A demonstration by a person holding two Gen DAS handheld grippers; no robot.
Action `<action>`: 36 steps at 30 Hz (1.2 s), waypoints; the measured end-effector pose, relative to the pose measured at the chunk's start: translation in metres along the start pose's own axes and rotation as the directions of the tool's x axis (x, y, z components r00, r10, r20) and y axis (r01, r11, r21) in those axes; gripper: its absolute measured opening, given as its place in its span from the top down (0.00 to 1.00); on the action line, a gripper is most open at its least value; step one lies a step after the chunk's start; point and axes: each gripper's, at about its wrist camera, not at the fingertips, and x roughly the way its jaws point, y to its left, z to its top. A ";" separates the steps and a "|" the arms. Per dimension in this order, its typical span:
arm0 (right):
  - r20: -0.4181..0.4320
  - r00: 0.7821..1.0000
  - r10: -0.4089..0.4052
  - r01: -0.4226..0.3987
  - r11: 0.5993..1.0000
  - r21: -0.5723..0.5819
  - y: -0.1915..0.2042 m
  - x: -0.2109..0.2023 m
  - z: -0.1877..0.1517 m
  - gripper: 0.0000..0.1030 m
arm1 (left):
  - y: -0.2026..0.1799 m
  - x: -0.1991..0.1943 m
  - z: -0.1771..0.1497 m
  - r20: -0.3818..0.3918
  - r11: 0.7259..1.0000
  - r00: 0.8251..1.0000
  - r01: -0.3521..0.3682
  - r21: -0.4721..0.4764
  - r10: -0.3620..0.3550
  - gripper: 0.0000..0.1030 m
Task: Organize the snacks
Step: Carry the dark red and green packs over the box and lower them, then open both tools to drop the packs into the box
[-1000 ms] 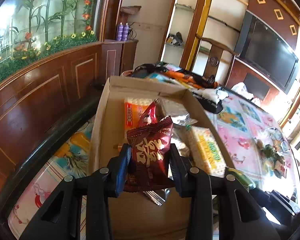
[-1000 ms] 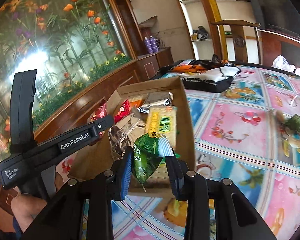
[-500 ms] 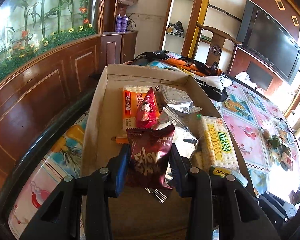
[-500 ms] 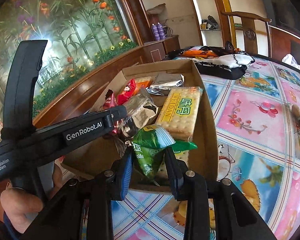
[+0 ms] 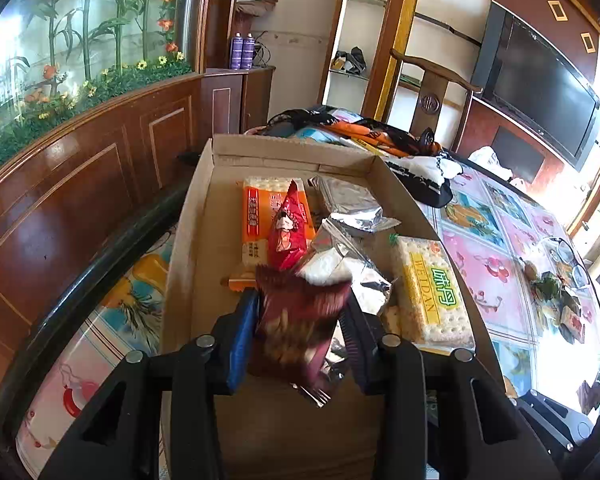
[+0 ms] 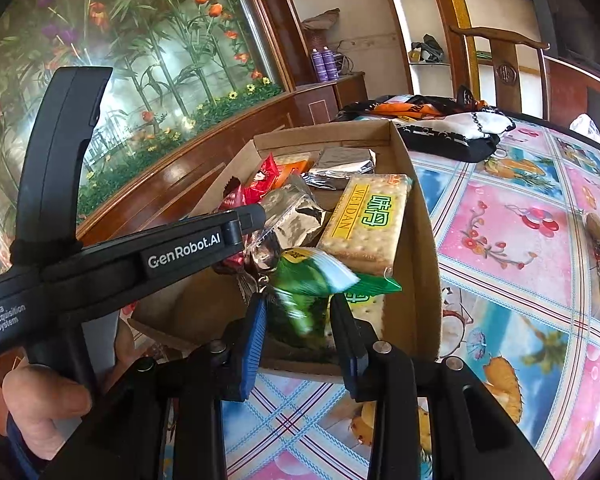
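A maroon snack packet (image 5: 296,332) hangs blurred between the pads of my left gripper (image 5: 300,300), low over the near end of the cardboard box (image 5: 188,240). The jaws are opening, and a gap shows beside the right pad. In the right wrist view a green snack packet (image 6: 300,292) sits blurred between the pads of my right gripper (image 6: 298,300), above the box's near right corner. These jaws are opening too, and the packet is slipping. The left tool's black body (image 6: 180,248) crosses that view, with a hand (image 6: 44,400) on its grip.
Inside the box lie a WEIDAN cracker pack (image 5: 428,292), an orange cracker pack (image 5: 256,212), a red packet (image 5: 288,232) and silver packs (image 5: 352,204). A black bag (image 5: 420,176) lies behind the box. Loose snacks (image 5: 556,292) sit on the flowered tablecloth (image 6: 520,240).
Both grippers have come closer and lower over the box. Both pairs of jaws have widened a little, and the maroon and green packets now blur as they slip down.
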 end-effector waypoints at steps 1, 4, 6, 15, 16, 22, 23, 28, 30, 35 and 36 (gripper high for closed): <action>0.001 1.000 0.005 -0.005 1.000 0.001 0.000 -0.001 0.000 0.63 | 0.000 -0.001 0.000 0.004 1.000 1.000 0.000 -0.001 0.000 0.59; 0.002 1.000 0.025 -0.025 1.000 0.007 0.001 -0.003 -0.001 0.61 | -0.001 -0.002 0.000 0.012 1.000 1.000 0.002 0.001 -0.002 0.58; 0.006 0.999 0.032 -0.032 0.999 0.006 0.002 -0.005 -0.001 0.61 | -0.002 -0.003 0.000 0.016 1.000 1.000 0.002 0.004 -0.002 0.57; 0.060 0.998 0.028 -0.030 0.999 0.021 -0.006 -0.024 0.004 0.61 | -0.010 -0.011 0.000 0.077 0.999 0.997 -0.025 0.040 0.022 0.51; 0.064 0.998 0.024 -0.025 0.999 0.025 -0.008 -0.027 0.005 0.59 | -0.011 -0.012 0.000 0.088 0.998 0.996 -0.035 0.047 0.031 0.50; 0.122 0.989 -0.079 0.076 0.997 0.030 -0.016 -0.044 0.009 0.43 | -0.014 -0.018 0.000 0.136 0.995 0.988 -0.078 0.068 0.069 0.44; 0.136 0.986 -0.099 0.096 0.995 0.028 -0.016 -0.048 0.009 0.40 | -0.015 -0.019 0.000 0.143 0.994 0.987 -0.086 0.070 0.076 0.44; 0.195 0.963 -0.187 0.177 0.982 0.069 -0.027 -0.069 0.010 0.31 | -0.016 -0.025 0.000 0.187 0.990 0.977 -0.119 0.071 0.104 0.40; 0.195 0.956 -0.219 0.201 0.974 0.106 -0.035 -0.076 0.010 0.31 | -0.016 -0.028 0.000 0.208 0.988 0.971 -0.137 0.069 0.120 0.35; 0.232 0.937 -0.261 0.222 0.958 0.180 -0.060 -0.100 0.008 0.29 | -0.016 -0.038 -0.001 0.271 0.984 0.951 -0.172 0.055 0.151 0.29; 0.247 0.927 -0.283 0.241 0.952 0.187 -0.065 -0.107 0.007 0.28 | -0.016 -0.039 -0.001 0.280 0.982 0.947 -0.179 0.054 0.157 0.28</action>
